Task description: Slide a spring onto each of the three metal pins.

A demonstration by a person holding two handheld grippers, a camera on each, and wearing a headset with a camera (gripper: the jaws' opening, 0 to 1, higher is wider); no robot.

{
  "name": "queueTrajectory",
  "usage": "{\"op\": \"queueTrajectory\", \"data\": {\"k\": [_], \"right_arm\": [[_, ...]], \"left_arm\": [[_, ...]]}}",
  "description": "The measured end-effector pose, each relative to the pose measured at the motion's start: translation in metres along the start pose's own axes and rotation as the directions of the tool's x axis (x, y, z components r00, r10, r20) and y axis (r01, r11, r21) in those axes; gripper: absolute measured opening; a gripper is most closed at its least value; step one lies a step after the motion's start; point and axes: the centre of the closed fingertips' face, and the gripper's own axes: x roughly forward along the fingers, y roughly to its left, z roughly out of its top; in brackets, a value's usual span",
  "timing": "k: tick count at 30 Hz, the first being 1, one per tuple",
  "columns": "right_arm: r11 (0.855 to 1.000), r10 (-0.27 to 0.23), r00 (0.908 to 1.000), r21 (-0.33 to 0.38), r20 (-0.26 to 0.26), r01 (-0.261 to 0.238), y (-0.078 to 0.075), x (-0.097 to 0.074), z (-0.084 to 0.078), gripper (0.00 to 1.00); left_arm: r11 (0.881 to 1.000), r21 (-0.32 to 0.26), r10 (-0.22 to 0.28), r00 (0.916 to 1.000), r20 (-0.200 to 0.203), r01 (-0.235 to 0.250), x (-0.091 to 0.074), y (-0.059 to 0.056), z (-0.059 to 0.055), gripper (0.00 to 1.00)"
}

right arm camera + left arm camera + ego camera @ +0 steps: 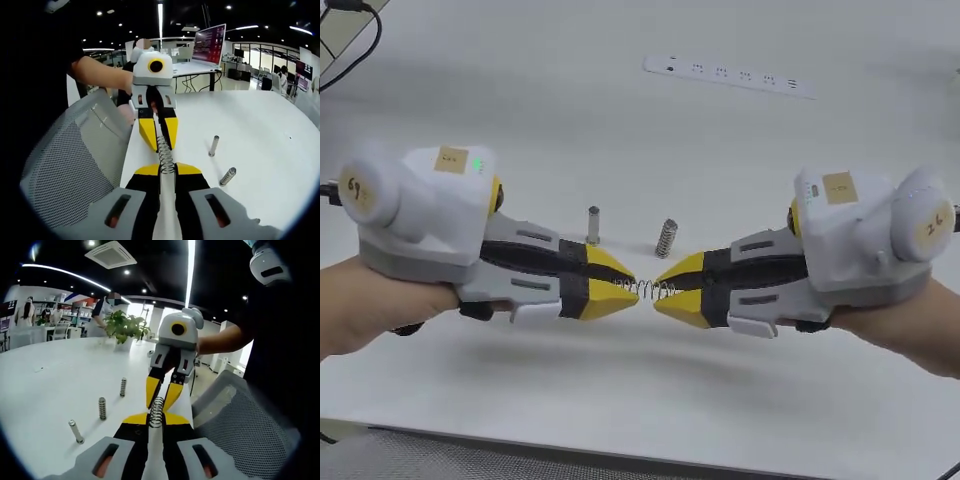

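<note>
Currently left gripper [623, 291] and right gripper [667, 287] face each other, each clenched on one end of the spring [647, 290], held level above the table [620, 120]. A bare pin [593, 224] stands upright just behind them.

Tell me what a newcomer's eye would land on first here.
The yellow-tipped left gripper and right gripper meet nose to nose above the white table. Each is closed on one end of a small coiled steel spring that spans the gap between them. Just behind them on the table stand a bare metal pin and, to its right in the head view, a spring-covered pin.
</note>
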Motion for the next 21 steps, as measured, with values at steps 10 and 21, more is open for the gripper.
{"op": "queueTrajectory", "data": {"k": [10,21], "right_arm": [[0.999,0.026,0.9995,-0.038,-0.016,-0.027,0.0059,0.0024,0.0024,0.07],[0.998,0.031,0.9993,-0.056,-0.021,-0.032,0.0044,0.0004,0.0059,0.07]], "left_arm": [[0.999,0.017,-0.033,0.9994,-0.015,0.033,-0.0012,-0.0045,-0.0015,0.01],[0.999,0.027,-0.026,0.9996,-0.01,0.026,-0.002,-0.0047,-0.0005,0.02]]}}
